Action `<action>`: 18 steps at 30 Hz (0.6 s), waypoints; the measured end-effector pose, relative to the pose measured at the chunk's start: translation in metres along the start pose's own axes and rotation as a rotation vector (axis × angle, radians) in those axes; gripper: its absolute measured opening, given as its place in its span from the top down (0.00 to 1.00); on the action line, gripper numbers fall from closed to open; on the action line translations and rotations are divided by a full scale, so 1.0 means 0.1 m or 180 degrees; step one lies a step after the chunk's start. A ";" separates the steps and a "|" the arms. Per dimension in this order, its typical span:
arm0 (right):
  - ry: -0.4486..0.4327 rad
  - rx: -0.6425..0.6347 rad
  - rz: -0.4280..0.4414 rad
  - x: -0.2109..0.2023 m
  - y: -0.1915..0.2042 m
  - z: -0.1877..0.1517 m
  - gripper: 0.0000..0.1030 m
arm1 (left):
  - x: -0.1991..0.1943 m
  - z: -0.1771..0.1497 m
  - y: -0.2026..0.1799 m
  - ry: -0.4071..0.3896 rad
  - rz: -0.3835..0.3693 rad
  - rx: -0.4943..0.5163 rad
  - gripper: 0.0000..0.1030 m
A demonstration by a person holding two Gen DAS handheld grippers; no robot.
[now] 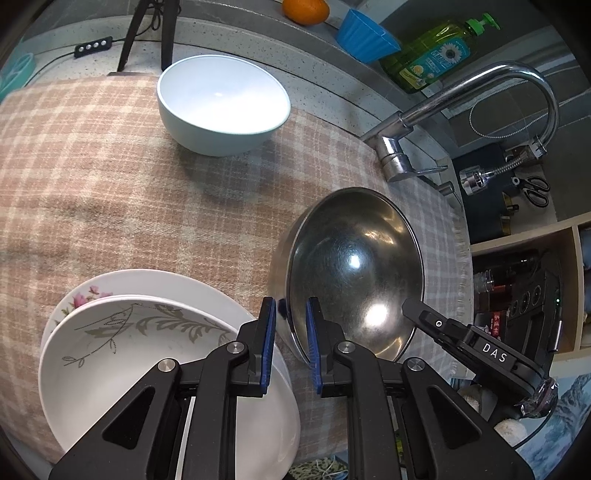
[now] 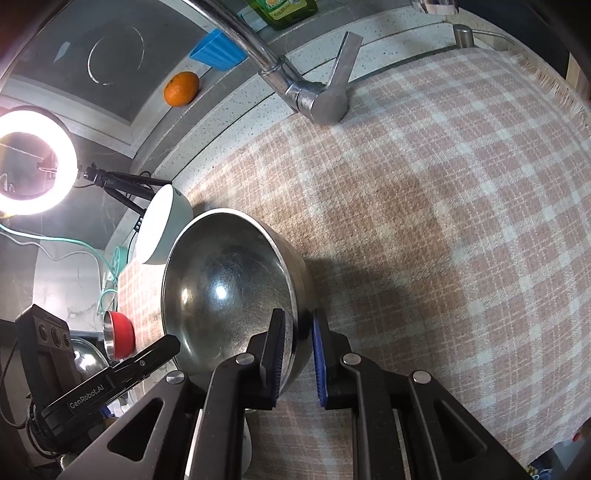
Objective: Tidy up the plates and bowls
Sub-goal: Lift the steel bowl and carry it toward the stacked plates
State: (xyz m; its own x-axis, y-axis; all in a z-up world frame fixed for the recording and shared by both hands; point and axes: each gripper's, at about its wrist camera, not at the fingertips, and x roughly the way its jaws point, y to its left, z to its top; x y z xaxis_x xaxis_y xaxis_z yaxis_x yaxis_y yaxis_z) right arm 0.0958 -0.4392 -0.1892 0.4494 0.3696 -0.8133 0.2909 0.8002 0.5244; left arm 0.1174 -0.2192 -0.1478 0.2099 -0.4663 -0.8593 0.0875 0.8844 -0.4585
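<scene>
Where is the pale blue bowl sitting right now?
In the left wrist view the pale blue bowl stands upright on the checked cloth, far side, near the tripod legs, apart from the steel bowl.
</scene>
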 end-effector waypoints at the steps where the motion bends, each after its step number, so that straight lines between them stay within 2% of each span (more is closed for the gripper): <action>1: -0.0017 0.0006 -0.0013 -0.01 0.00 0.00 0.81 | -0.01 0.00 0.01 0.0001 -0.0003 0.0001 0.86; 3: -0.0059 0.0029 -0.0037 -0.04 -0.01 0.01 0.73 | -0.02 0.01 0.02 0.0008 -0.0003 -0.0002 0.85; 14: -0.0226 -0.0052 -0.0179 -0.21 0.08 -0.02 0.73 | -0.18 0.01 0.10 -0.0088 -0.0014 -0.0001 0.85; 18: -0.0324 -0.0135 -0.0205 -0.31 0.16 -0.05 0.72 | -0.36 -0.01 0.16 -0.0211 -0.0039 0.0028 0.85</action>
State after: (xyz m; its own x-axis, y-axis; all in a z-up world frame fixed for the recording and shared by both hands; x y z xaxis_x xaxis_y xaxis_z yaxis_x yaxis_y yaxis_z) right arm 0.0825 -0.4357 -0.1567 0.5150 0.2687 -0.8140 0.2870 0.8407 0.4591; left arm 0.1097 -0.1886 -0.1242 0.2727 -0.4751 -0.8366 0.0991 0.8788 -0.4668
